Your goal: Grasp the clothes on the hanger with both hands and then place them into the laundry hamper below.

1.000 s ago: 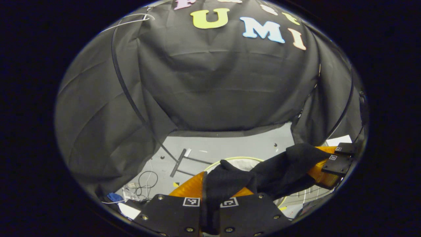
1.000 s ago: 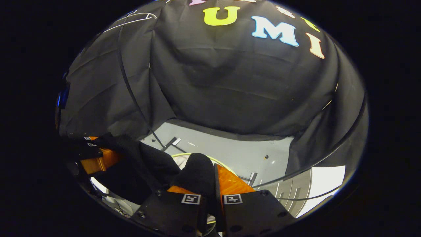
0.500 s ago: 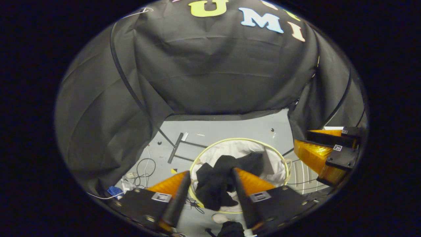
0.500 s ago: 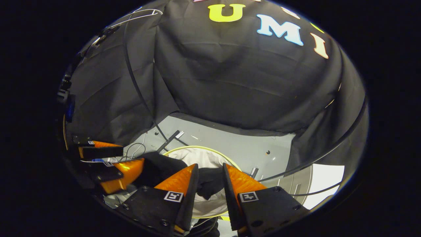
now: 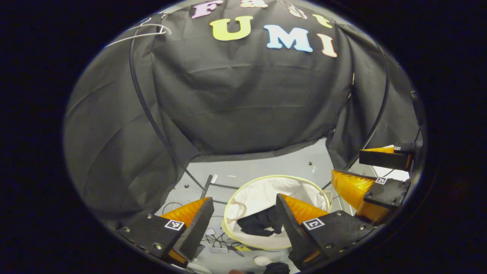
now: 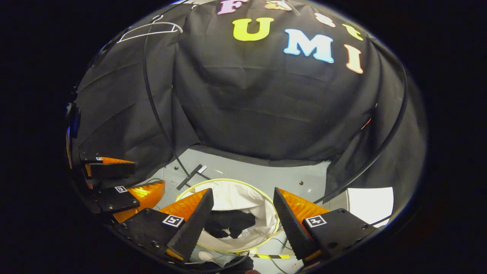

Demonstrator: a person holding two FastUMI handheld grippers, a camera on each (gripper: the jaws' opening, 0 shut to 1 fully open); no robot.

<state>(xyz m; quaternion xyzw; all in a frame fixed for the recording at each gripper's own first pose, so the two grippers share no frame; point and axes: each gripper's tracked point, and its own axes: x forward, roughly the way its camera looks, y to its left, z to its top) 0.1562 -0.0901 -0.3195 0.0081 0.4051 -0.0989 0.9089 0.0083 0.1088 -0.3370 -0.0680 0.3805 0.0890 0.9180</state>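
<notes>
We see the clothes (image 5: 262,225) lying in the hamper (image 5: 266,186) on the floor, straight below and between both grippers — left gripper (image 5: 243,219) and right gripper (image 6: 241,215) hang above it, jaws spread and empty.

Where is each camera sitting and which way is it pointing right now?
Left gripper view: rides the left tool, facing down and forward at the laundry hamper holding dark clothes; its own open fingers at the bottom, the right tool at right.
Right gripper view: rides the right tool, facing down at the hamper; its own open fingers at the bottom, the left tool at left.
Both share the hamper, clothes, grey floor and a bare hanger up top.
</notes>
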